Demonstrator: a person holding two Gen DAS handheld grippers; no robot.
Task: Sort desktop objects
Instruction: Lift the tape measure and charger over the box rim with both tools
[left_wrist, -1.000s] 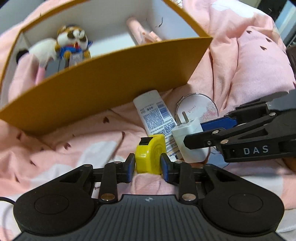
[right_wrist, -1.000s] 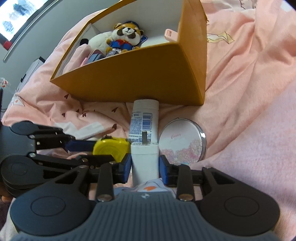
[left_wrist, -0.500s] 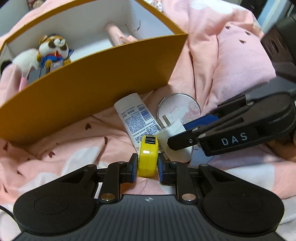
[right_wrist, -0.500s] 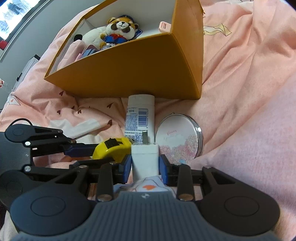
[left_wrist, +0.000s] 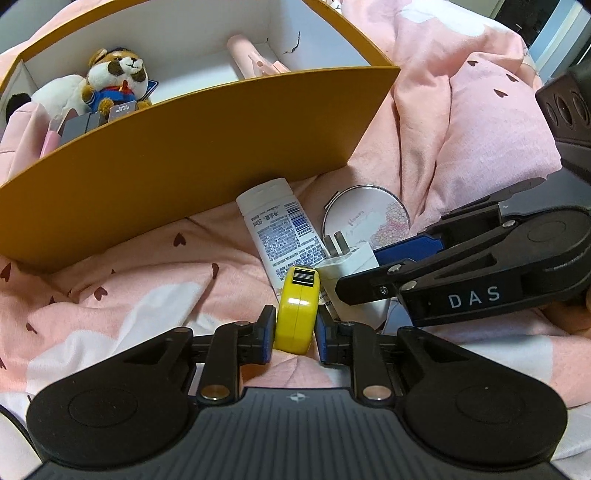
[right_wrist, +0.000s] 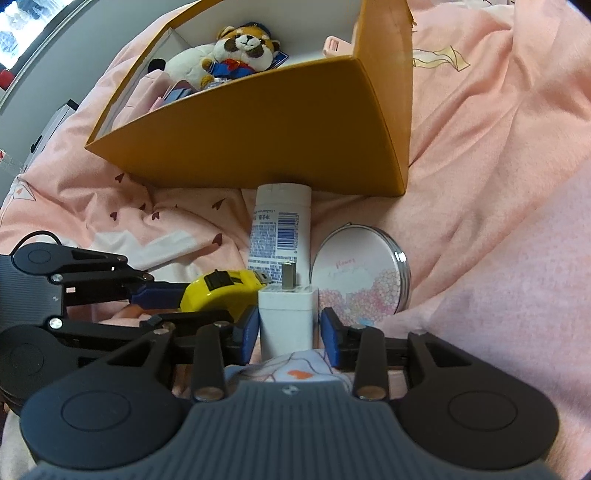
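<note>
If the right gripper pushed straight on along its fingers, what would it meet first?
The white plug adapter already stands between the right gripper's jaws; beyond it, probably the white tube, then the orange box.

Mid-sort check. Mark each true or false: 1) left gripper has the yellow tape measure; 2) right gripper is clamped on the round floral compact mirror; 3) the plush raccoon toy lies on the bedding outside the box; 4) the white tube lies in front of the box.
1) True. The left gripper pads press on the yellow tape measure; its jaws have just been closing.
2) False. The white plug charger stands between the right gripper pads, and its jaws have just been opening, so small gaps show.
3) False. The plush raccoon toy sits inside the orange cardboard box.
4) True. The white barcoded tube lies on the pink bedding, cap end toward the box wall.
</note>
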